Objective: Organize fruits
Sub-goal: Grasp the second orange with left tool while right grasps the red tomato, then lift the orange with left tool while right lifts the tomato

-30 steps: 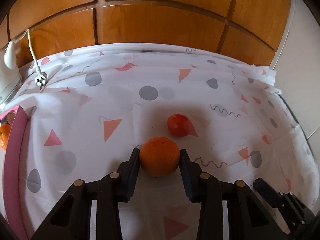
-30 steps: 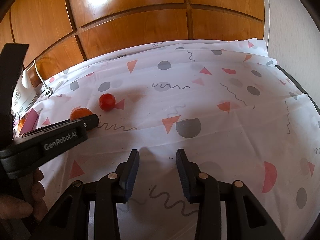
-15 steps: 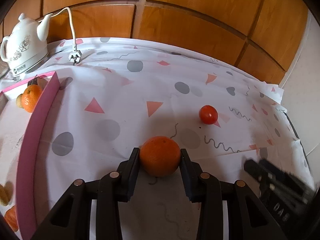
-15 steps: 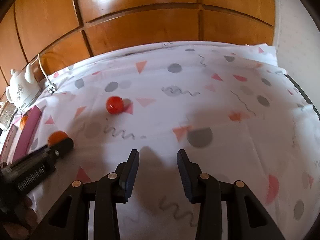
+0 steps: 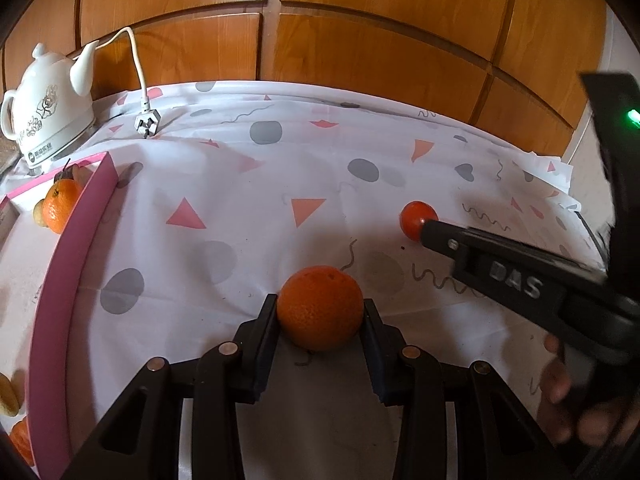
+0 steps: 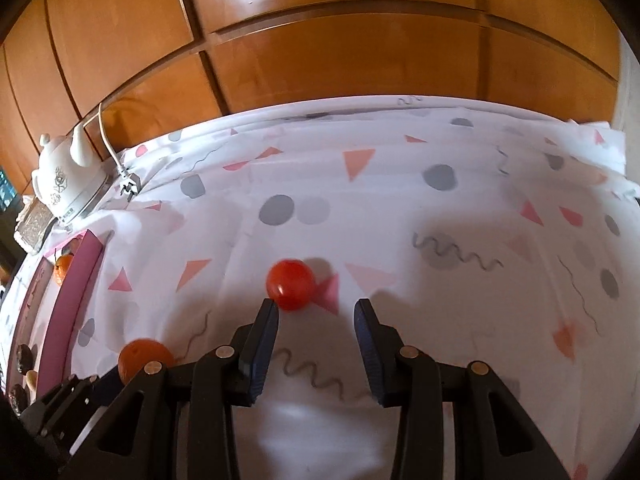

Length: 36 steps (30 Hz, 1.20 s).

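My left gripper [image 5: 320, 312] is shut on an orange [image 5: 320, 307] and holds it above the patterned tablecloth. The orange also shows in the right wrist view [image 6: 145, 360]. A small red tomato [image 6: 291, 284] lies on the cloth just beyond my open right gripper [image 6: 316, 312], near its left fingertip. In the left wrist view the tomato [image 5: 416, 218] sits at the tip of the right gripper's finger. A pink-rimmed tray [image 5: 68, 276] at the left holds another orange [image 5: 60, 210] and other fruit.
A white kettle [image 5: 46, 106] with a loose white cord and plug [image 5: 147, 124] stands at the back left. Wooden panelling [image 5: 360, 32] runs behind the table. The person's hand [image 5: 560, 384] holds the right gripper at the lower right.
My left gripper has swung left with the orange, so the tray and kettle are in fuller view. My right gripper has moved forward to the tomato, staying open.
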Available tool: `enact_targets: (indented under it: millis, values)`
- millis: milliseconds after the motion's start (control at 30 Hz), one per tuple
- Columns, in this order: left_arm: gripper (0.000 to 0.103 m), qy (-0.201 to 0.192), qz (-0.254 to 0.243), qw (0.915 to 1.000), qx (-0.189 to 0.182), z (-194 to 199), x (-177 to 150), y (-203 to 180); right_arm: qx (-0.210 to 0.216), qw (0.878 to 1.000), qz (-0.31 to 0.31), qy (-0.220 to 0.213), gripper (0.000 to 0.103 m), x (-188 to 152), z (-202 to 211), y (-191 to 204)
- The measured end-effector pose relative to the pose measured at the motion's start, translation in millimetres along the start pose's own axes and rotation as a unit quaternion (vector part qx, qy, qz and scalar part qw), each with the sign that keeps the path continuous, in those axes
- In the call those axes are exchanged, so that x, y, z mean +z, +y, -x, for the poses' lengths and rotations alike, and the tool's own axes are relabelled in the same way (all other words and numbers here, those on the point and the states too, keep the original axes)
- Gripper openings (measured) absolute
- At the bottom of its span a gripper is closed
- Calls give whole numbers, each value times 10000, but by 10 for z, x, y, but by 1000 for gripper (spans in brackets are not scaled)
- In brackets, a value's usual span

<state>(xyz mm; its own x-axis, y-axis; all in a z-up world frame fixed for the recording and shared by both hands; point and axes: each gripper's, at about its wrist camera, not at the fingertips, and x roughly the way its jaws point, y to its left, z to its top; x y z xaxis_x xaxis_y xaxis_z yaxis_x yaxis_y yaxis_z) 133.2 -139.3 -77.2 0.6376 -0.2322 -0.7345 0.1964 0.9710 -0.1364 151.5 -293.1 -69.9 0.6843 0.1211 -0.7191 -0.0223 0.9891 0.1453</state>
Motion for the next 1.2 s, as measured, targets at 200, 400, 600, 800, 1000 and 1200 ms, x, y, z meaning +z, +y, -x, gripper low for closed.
enact_targets:
  millis: [200, 400, 600, 800, 1000, 1200]
  values:
    - [40, -12, 6, 10000, -11, -3, -4, 3, 51, 9996, 240, 102, 41, 102, -172, 114]
    - [40, -20, 6, 10000, -15, -4, -7, 4, -24, 9992, 380, 122, 29, 158, -262, 169]
    - [40, -29, -6, 10000, -4, -7, -8, 4, -173, 9986, 490, 91, 29, 123, -169, 150]
    - [40, -21, 4, 10000, -17, -7, -12, 4, -188, 9992, 346, 13, 29, -91, 118, 53]
    - [40, -20, -6, 10000, -8, -3, -12, -3, -325, 9995, 23, 57, 29, -380, 264, -70]
    - [40, -24, -10, 10000, -6, -3, -12, -7, -476, 9988, -93, -42, 28, -420, 282, -110]
